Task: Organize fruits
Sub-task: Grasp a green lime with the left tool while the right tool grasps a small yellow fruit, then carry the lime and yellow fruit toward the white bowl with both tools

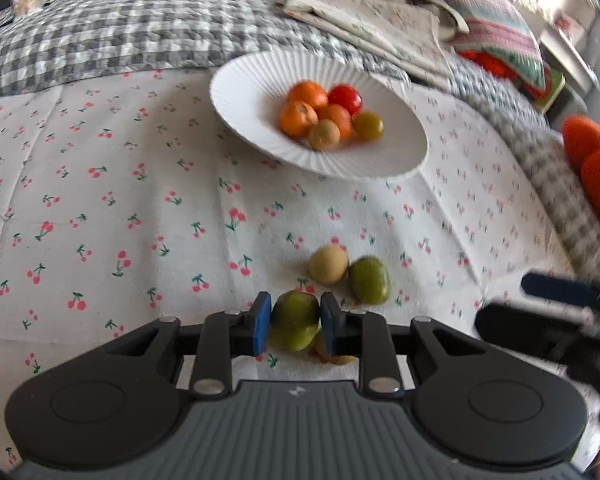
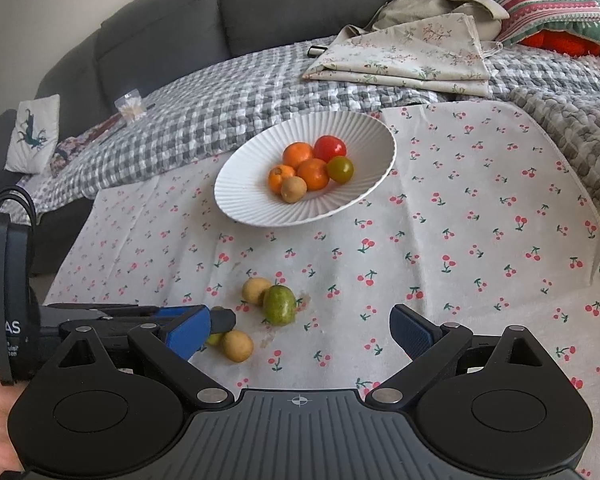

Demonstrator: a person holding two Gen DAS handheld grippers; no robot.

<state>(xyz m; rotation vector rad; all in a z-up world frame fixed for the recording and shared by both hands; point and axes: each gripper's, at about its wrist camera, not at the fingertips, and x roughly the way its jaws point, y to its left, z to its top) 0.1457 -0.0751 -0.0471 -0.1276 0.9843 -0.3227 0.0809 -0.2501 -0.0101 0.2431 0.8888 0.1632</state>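
A small yellow fruit (image 1: 332, 354) is mostly hidden behind the left tongs (image 1: 294, 322) and the green fruit (image 1: 295, 320) they squeeze. In the right view, that green fruit (image 2: 215, 338) only peeks out. The picture's edge cuts off the orange things (image 1: 594, 160).

Bowl (image 2: 260, 208): 3 oranges (image 2: 298, 154), 1 red tomato (image 2: 330, 148), 1 green tomato (image 2: 340, 169), 1 tan fruit (image 2: 293, 189). Cloth (image 2: 460, 240) at 6 o'clock: 2 green fruits (image 2: 279, 305), 2 tan fruits (image 2: 255, 290).

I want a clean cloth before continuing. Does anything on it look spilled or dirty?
Yes. Faint brownish stains mark the cherry-print cloth: one right of the loose green fruit, another beside the yellow fruit. No puddle shows.
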